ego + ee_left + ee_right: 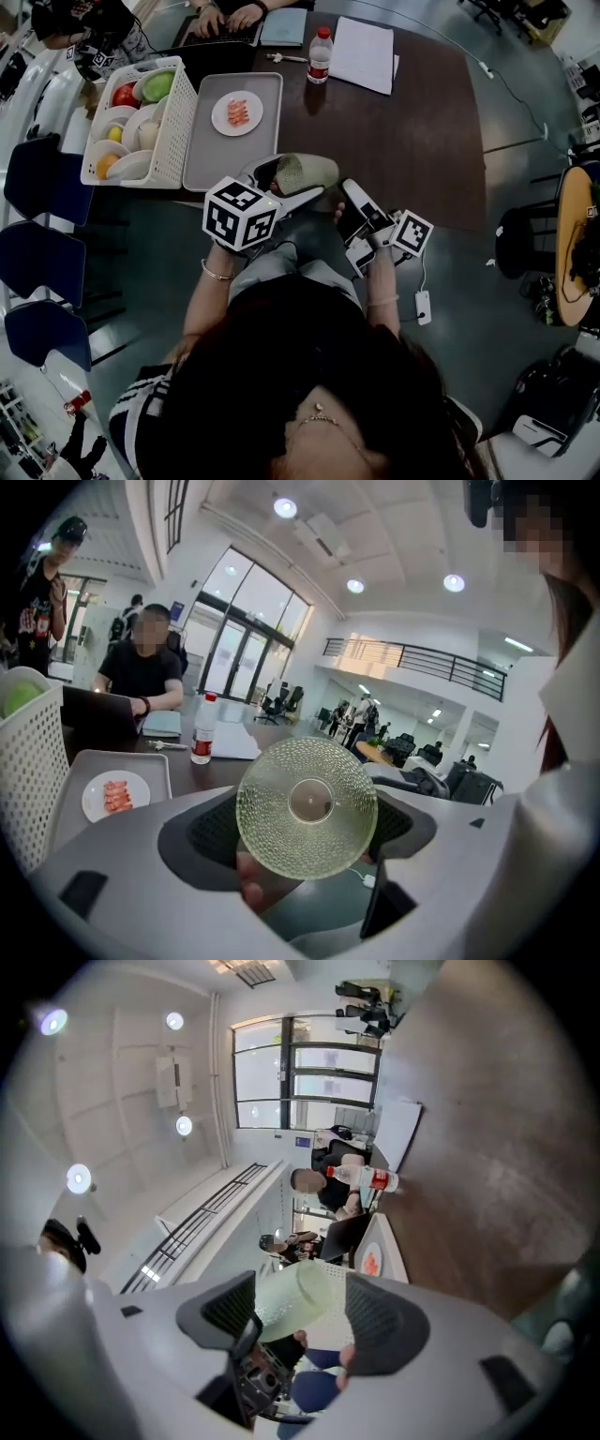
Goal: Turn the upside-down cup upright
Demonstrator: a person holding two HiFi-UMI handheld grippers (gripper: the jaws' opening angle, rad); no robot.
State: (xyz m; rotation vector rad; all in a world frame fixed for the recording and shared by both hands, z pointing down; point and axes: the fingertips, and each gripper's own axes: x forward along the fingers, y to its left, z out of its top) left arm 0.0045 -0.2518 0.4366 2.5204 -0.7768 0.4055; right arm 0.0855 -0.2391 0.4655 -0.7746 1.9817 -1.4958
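Observation:
A pale green, bumpy glass cup point(307, 172) lies on its side in the air over the near edge of the brown table point(412, 141). My left gripper point(286, 185) is shut on it, one jaw on each side. In the left gripper view the cup's round base point(307, 804) faces the camera and fills the gap of the left gripper point(302, 829). My right gripper point(354, 208) is just right of the cup, open and empty. In the right gripper view the cup point(292, 1301) shows beyond the gap of the right gripper point(305, 1321), near its left pad.
A grey tray point(208, 155) carries a small plate of pink food point(237, 112). A white basket point(173, 131) of fruit and bowls stands to its left. A water bottle point(320, 54), papers point(362, 53) and a notebook point(283, 26) lie at the far side, where another person sits. Blue chairs point(42, 178) stand at the left.

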